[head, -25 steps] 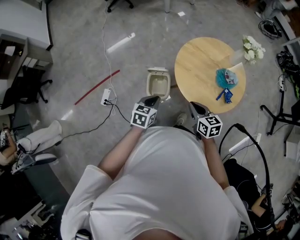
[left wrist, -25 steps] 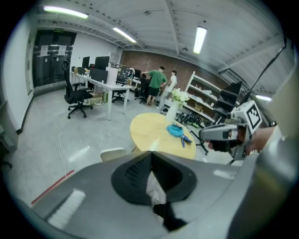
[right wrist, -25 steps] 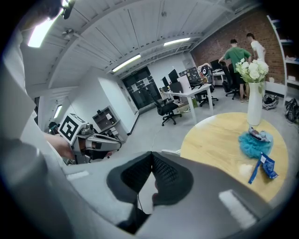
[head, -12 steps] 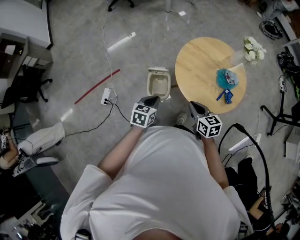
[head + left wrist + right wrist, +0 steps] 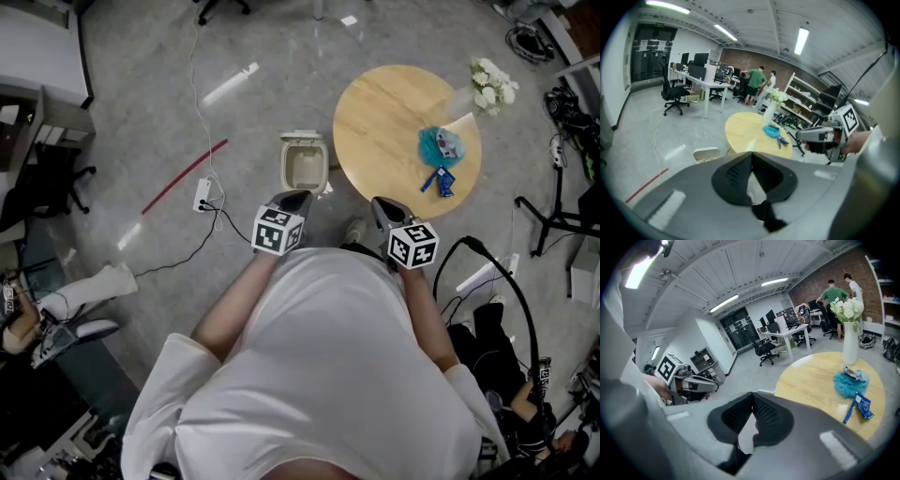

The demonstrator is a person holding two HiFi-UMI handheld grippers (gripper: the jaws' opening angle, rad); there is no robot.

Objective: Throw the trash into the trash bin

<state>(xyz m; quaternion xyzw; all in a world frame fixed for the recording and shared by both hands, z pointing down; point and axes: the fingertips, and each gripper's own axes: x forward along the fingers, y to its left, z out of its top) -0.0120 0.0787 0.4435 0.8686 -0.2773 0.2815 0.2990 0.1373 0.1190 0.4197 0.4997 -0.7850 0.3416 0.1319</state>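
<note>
- My left gripper (image 5: 292, 199) has its jaws closed tip to tip with nothing between them. It hangs over the floor, near the trash bin (image 5: 305, 169).
- My right gripper (image 5: 382, 208) is closed and empty as well, and sits at the near edge of the round wooden table (image 5: 375, 94).
- The trash lies on the far right part of the tabletop. It is a teal wad (image 5: 433, 143) with a small pale scrap on top, and a blue wrapper (image 5: 439, 180) lies just beside it on the near side.
- The bin stands on the floor just beside the table's left edge with its lid flipped up, so the mouth is ready.
- I judge the wad to be soft, fluffy and very light. It should squash under the pads, so I would bite deep into its middle and not pinch a loose fringe that could tear away.
- The wrapper looks thin, flat and slick. I would take it by the raised, crinkled end, because a flat pinch against the wood may slide off.
- A vase of white flowers (image 5: 487, 82) stands near the wad at the table's far rim. It looks top-heavy, so I would reach in from the near side to stay clear of it.
</note>
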